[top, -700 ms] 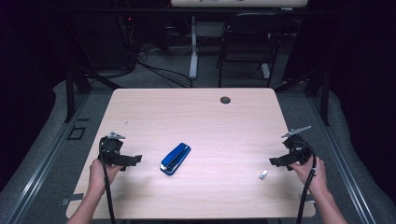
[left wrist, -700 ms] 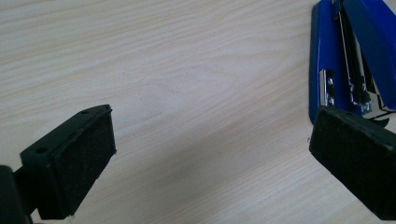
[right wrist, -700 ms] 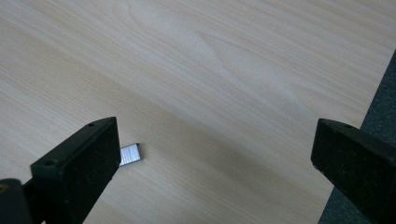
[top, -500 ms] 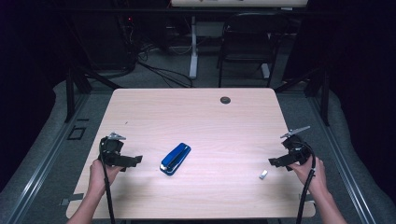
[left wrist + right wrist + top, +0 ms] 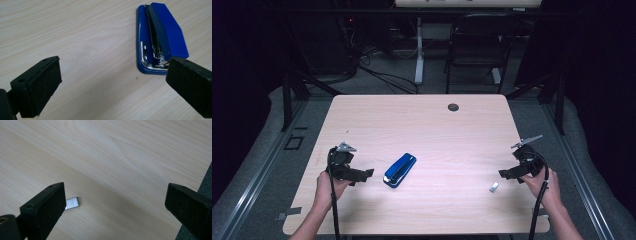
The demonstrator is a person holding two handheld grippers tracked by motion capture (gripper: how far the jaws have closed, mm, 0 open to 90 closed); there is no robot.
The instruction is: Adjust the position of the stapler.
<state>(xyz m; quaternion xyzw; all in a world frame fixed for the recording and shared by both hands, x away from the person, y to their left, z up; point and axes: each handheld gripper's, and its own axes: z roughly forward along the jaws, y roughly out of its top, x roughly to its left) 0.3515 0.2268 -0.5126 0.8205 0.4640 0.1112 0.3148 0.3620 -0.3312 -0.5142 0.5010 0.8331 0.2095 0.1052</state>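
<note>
- Left gripper (image 5: 362, 174): jaws spread wide, empty, beside the blue stapler (image 5: 399, 170).
- Right gripper (image 5: 508, 173): jaws spread, empty, near the staple strip (image 5: 494, 187) on the wooden table (image 5: 437, 135).

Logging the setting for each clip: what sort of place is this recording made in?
Probably a lab or recording workspace, not a home: a bare light wooden table in a dark room, loose black cables on the grey floor behind it, and a black chair at a white-legged desk.
</note>
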